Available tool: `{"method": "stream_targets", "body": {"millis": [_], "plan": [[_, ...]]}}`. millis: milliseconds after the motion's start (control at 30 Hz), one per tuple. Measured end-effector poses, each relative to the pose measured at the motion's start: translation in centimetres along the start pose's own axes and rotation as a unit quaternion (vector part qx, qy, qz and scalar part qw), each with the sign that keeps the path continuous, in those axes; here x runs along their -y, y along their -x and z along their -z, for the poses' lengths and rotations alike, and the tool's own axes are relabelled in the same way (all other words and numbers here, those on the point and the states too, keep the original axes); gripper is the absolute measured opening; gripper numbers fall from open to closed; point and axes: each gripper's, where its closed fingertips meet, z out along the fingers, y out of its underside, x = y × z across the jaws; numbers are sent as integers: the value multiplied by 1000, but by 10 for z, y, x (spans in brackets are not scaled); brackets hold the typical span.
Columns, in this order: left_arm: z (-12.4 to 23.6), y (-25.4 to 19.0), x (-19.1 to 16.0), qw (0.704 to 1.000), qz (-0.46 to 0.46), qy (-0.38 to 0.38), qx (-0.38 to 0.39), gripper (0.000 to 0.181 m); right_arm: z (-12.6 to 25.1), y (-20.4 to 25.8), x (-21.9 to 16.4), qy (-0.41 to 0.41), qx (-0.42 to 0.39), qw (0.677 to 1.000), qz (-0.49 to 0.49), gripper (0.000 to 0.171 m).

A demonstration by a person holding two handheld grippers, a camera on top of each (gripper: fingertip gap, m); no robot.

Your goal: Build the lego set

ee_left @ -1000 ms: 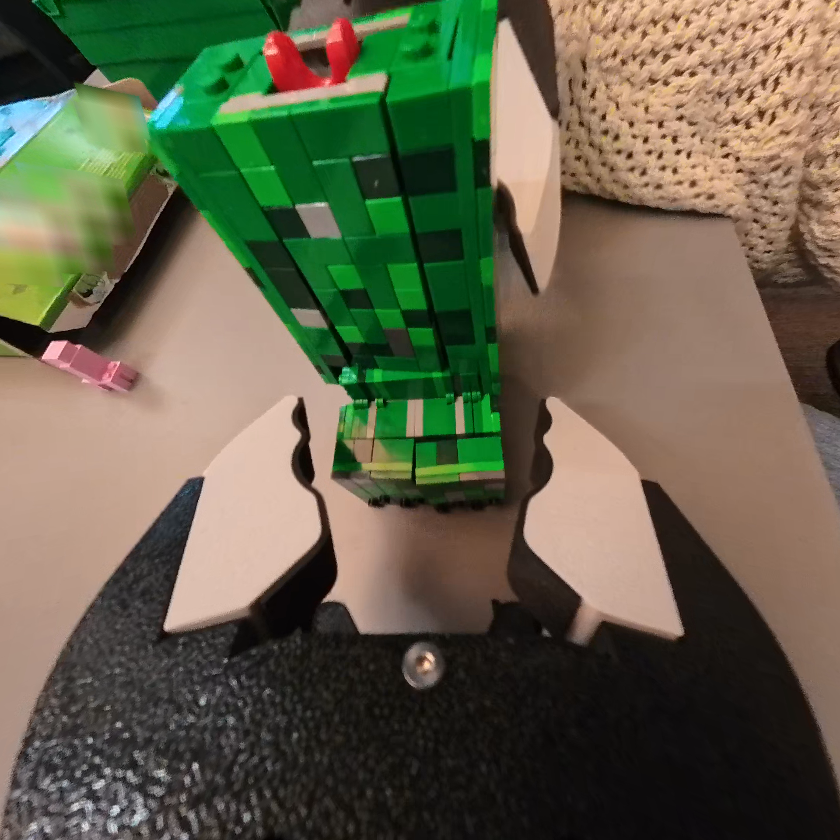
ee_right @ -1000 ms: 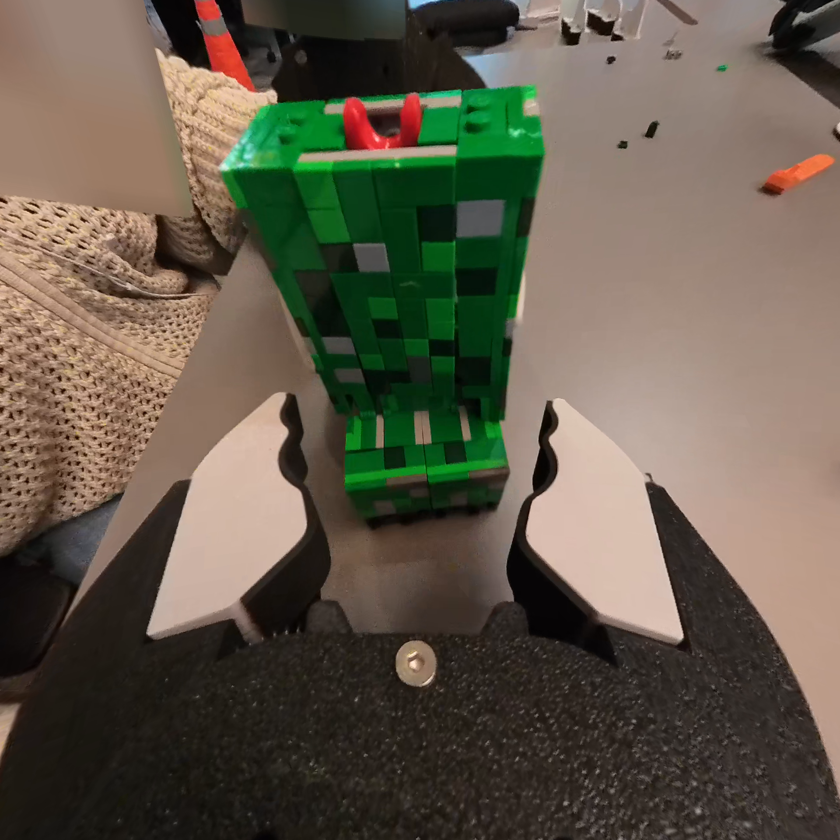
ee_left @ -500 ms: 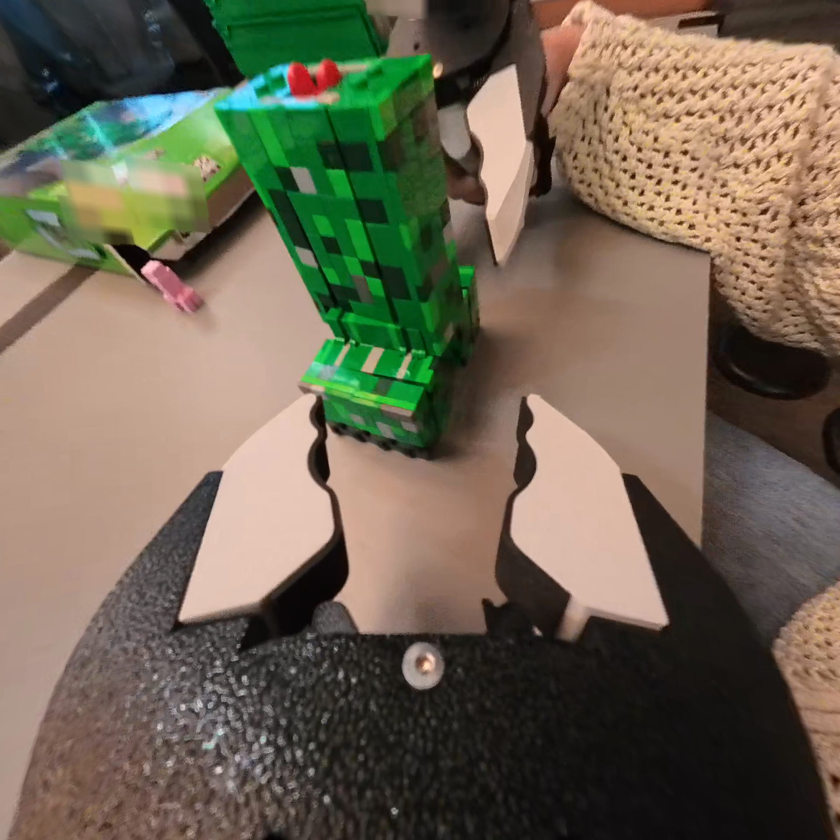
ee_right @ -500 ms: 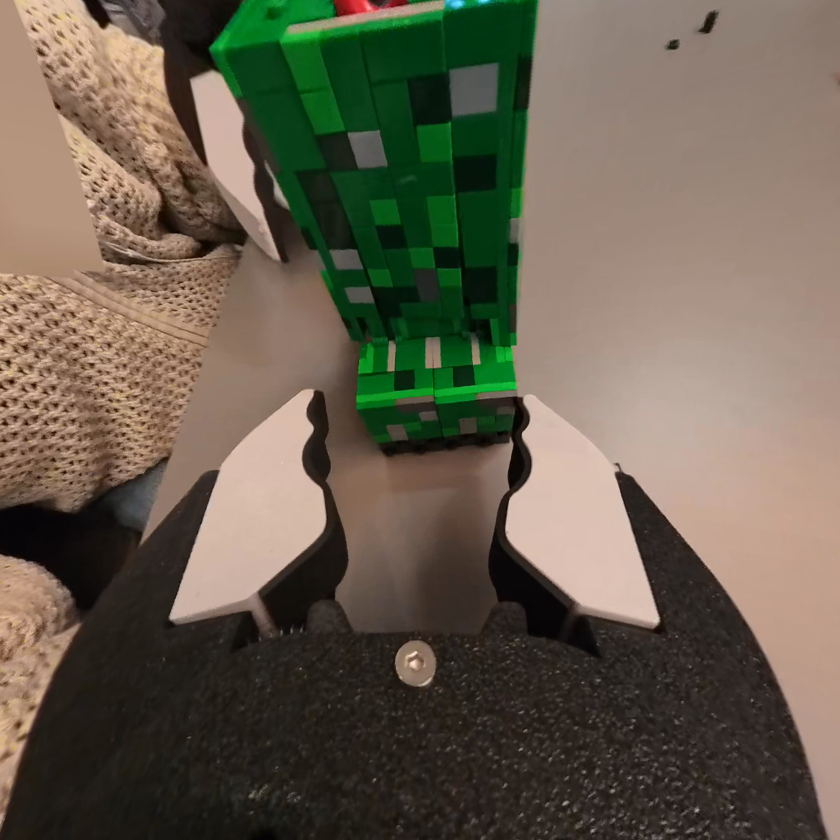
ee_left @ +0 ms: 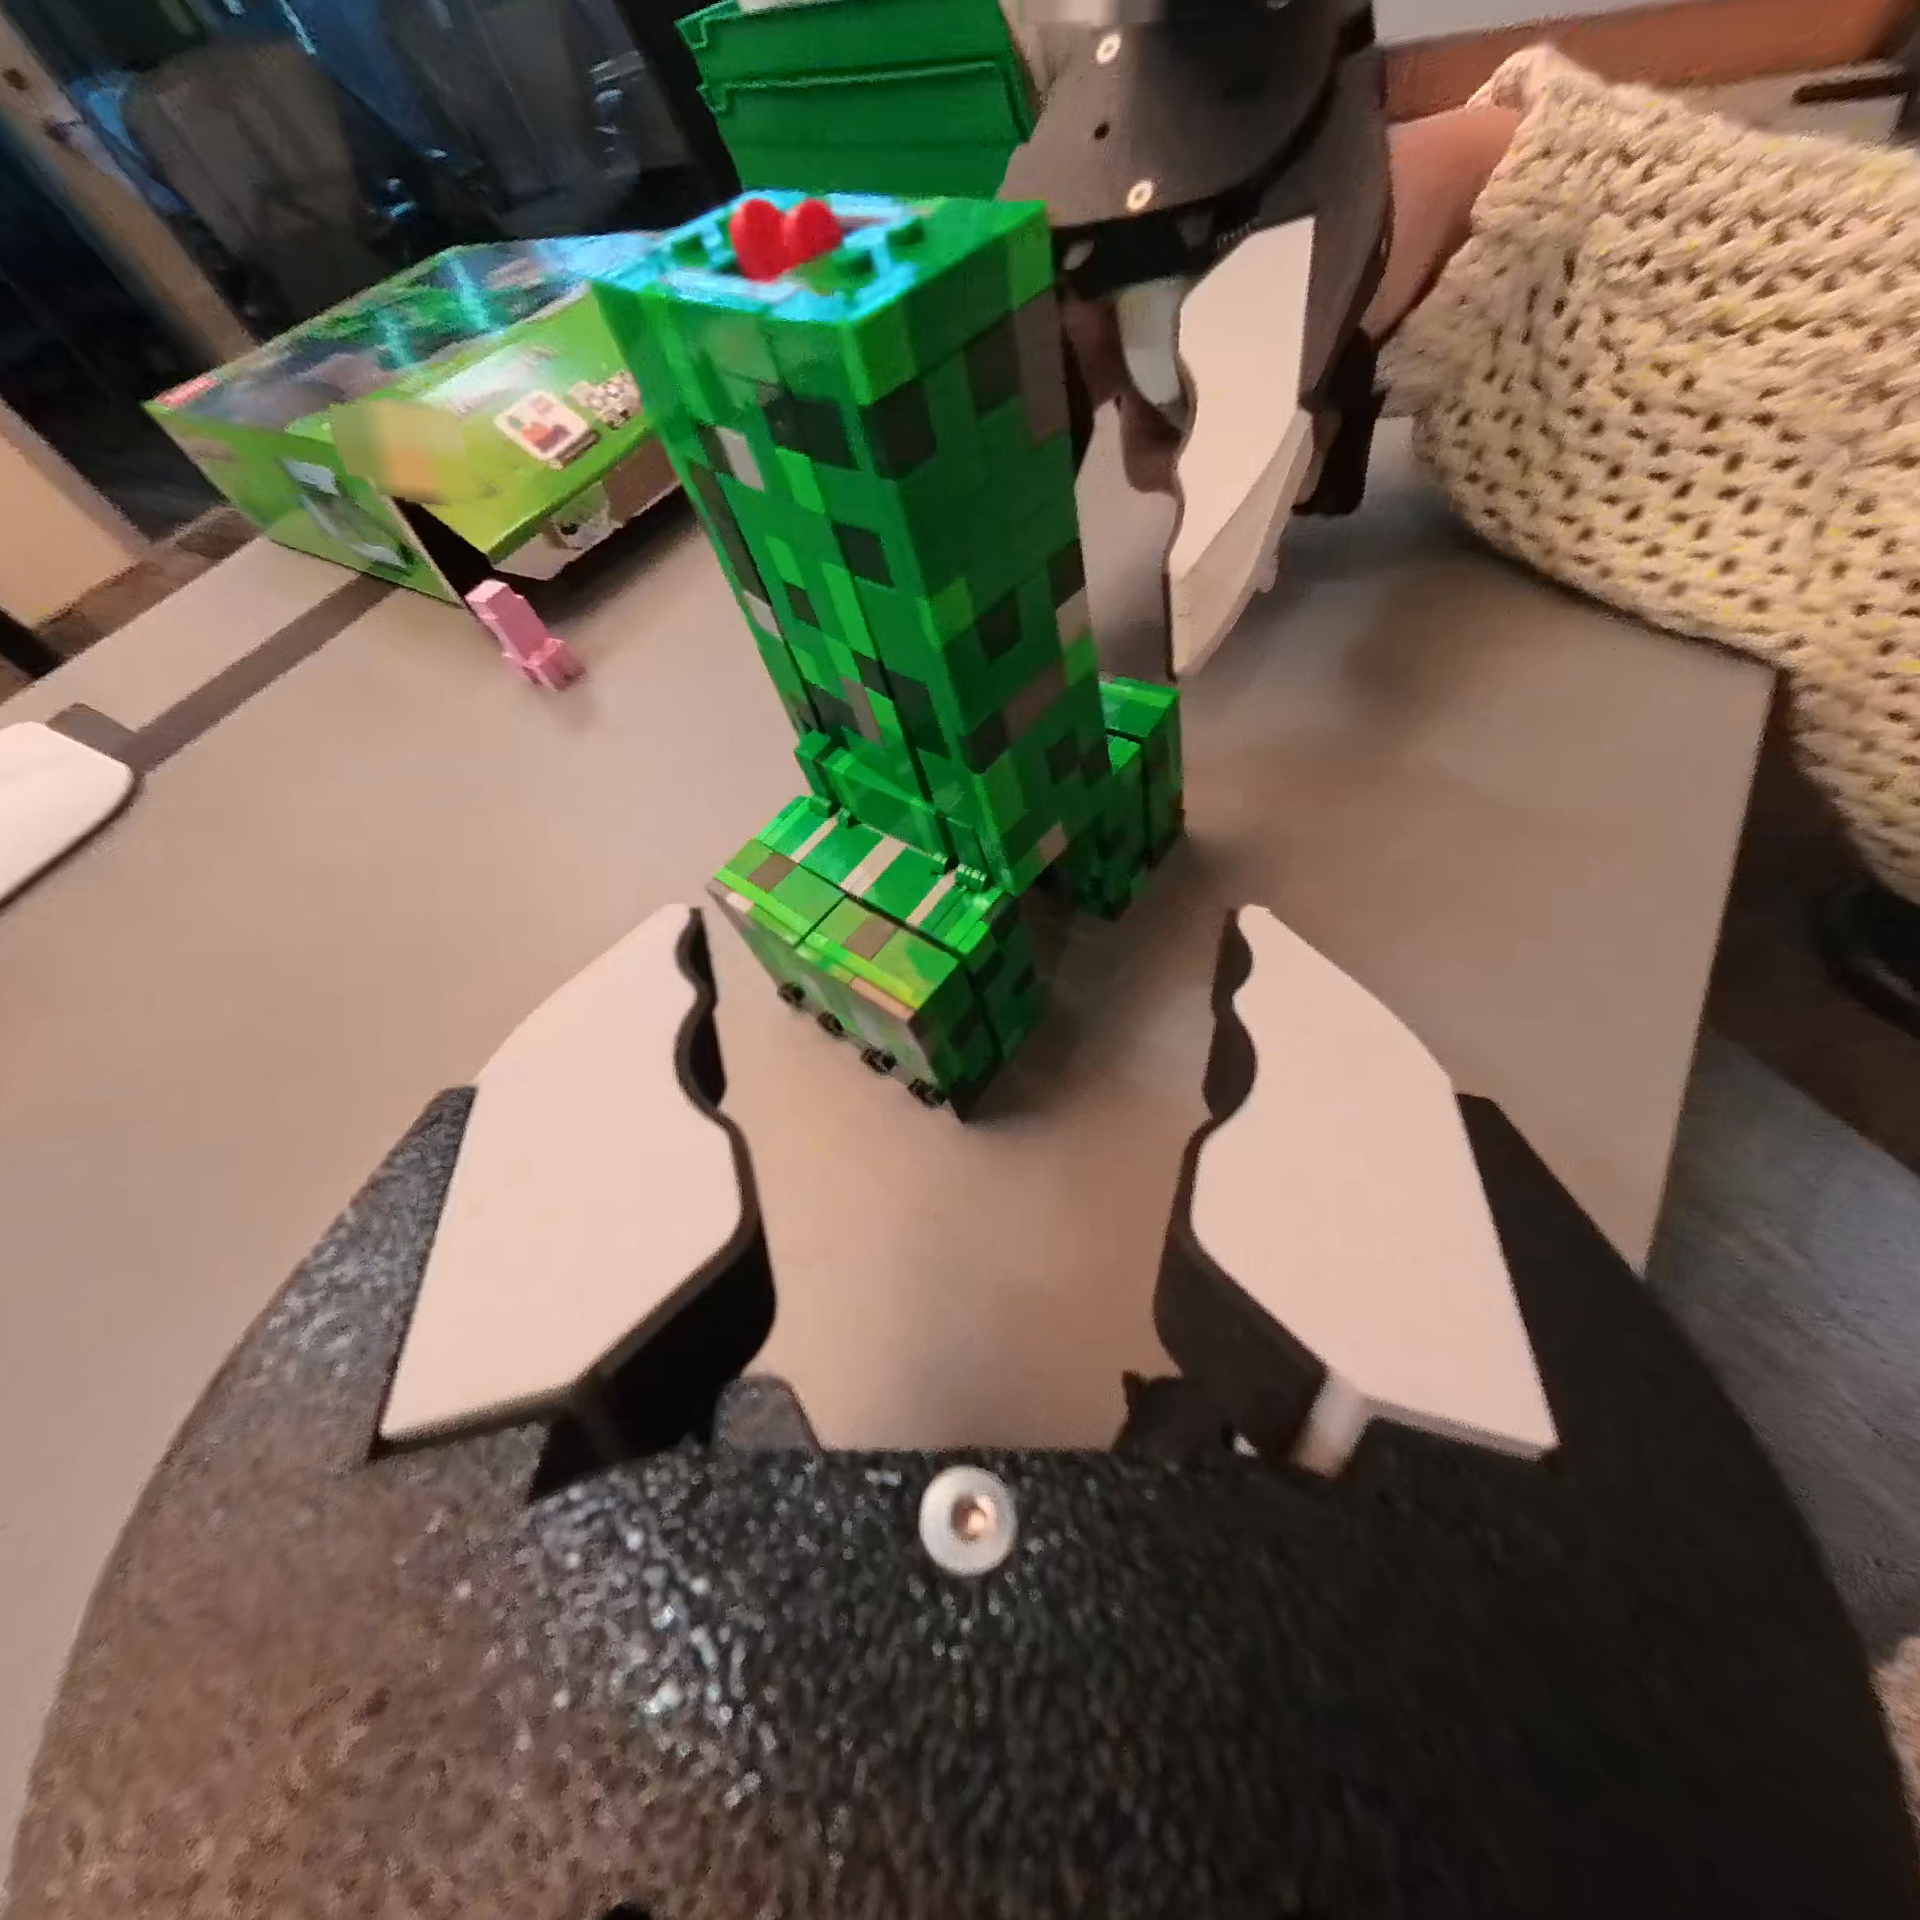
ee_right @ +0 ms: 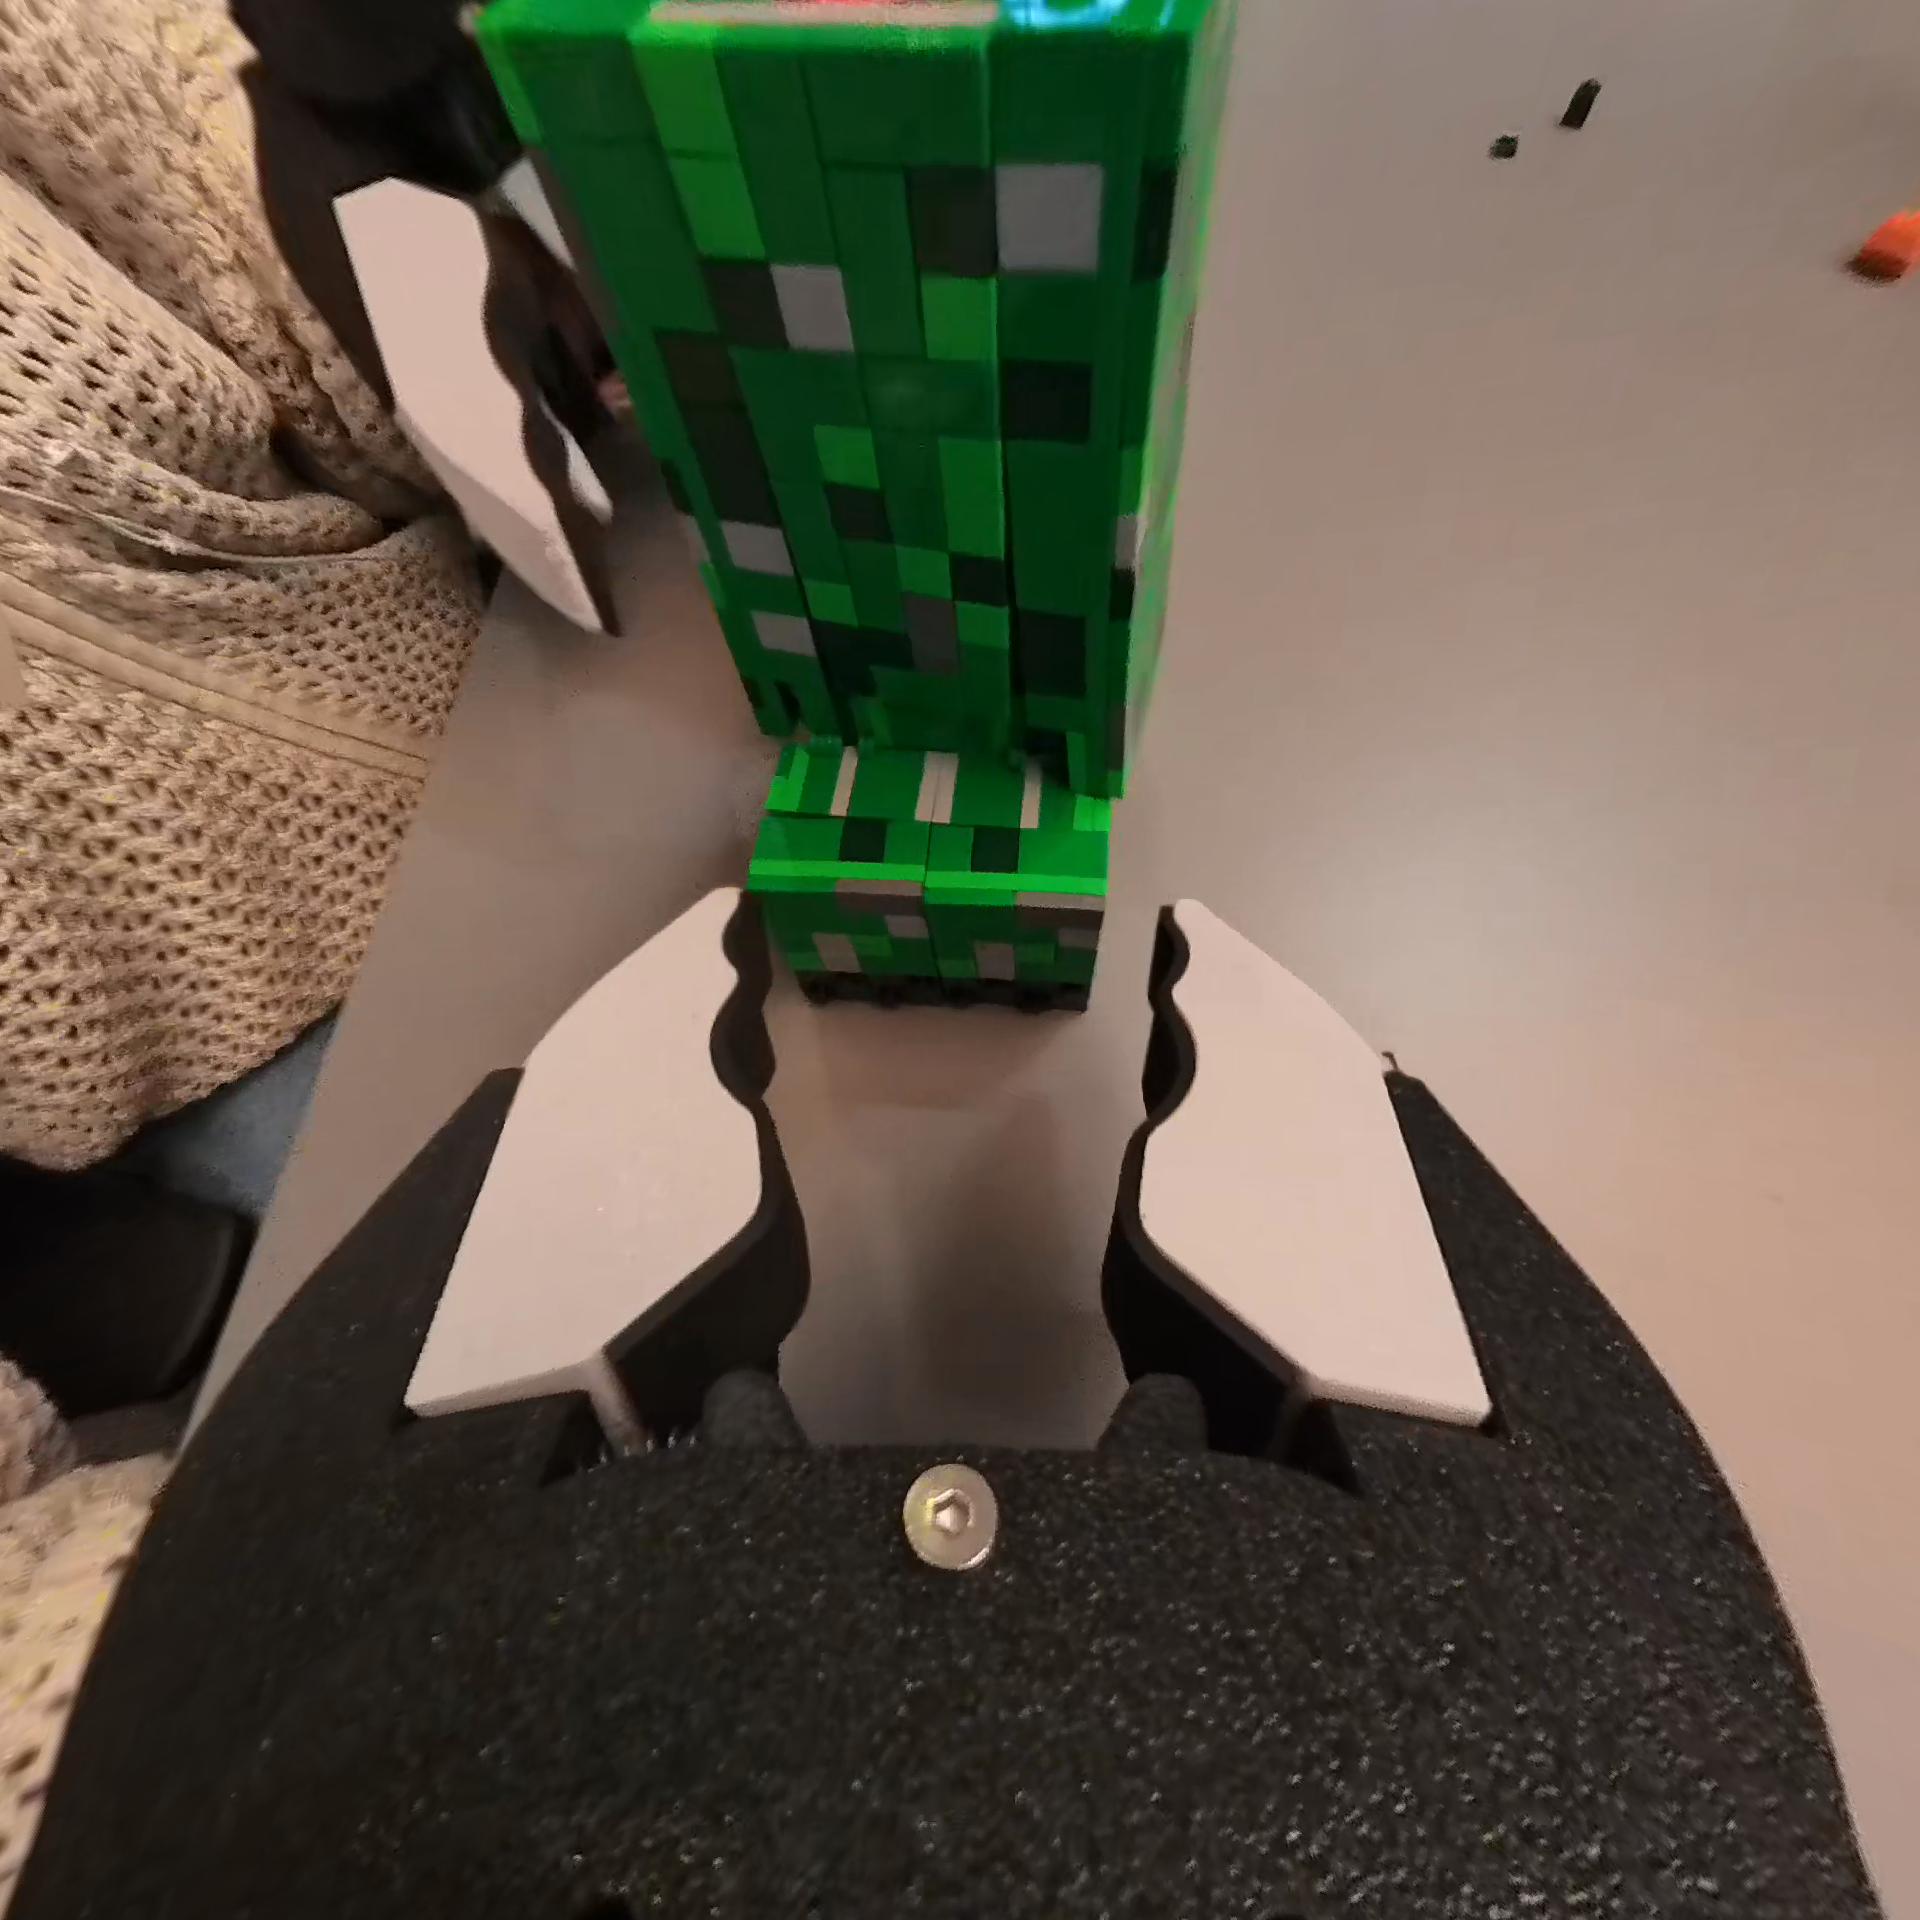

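- The tall green pixel-patterned brick figure (ee_left: 914, 582) is stood upright on the grey bench (ee_left: 312, 935).
- Left gripper (ee_left: 966, 997): jaws spread, nothing held.
- Right gripper (ee_right: 951, 987): jaws parted, seemingly just short of the figure's feet.

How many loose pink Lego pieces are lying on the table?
1. A single pink piece lies on the table just in front of the open green box, left of the green Lego figure. Others may be hidden.

Counts: 1 green figure (ee_left: 914, 582) standing on the desk (ee_left: 312, 935), 1 red piece (ee_left: 781, 237) on its top. 1 pink figure (ee_left: 525, 636), 1 set box (ee_left: 416, 436), 2 stacked green bins (ee_left: 862, 94). 2 black bits (ee_right: 1538, 123), 1 orange piece (ee_right: 1886, 249). 2 grippers: left (ee_left: 961, 961), right (ee_right: 951, 951), both with jaws apart, empty.
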Motion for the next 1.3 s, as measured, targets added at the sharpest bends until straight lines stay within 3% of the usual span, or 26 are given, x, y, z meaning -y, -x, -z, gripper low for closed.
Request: {"method": "stream_targets", "body": {"millis": [267, 467, 567, 800, 1067, 1300], "plan": [[1, -10, -9, 1000, 6, 15, 16, 94, -13, 13, -6, 3, 61, 998, -28, 69], [11, -6, -23, 998, 35, 23, 40, 99, -25, 51, -1, 24, 147, 989, -16, 67], [17, -4, -25, 997, 52, 26, 49, 109, -26, 40, -4, 42, 108, 993, -8, 67], [11, -9, -21, 997, 31, 44, 60, 123, -27, 21, 38, -63, 40, 993, 90, 60], [-6, 7, -9, 991, 4, 32, 132, 130, -31, 26, 48, -72, 136, 982, 111, 61], [20, 30, -20, 976, -18, 69, 205, 127, -38, 19, 52, -70, 154, 978, 123, 55]]}}
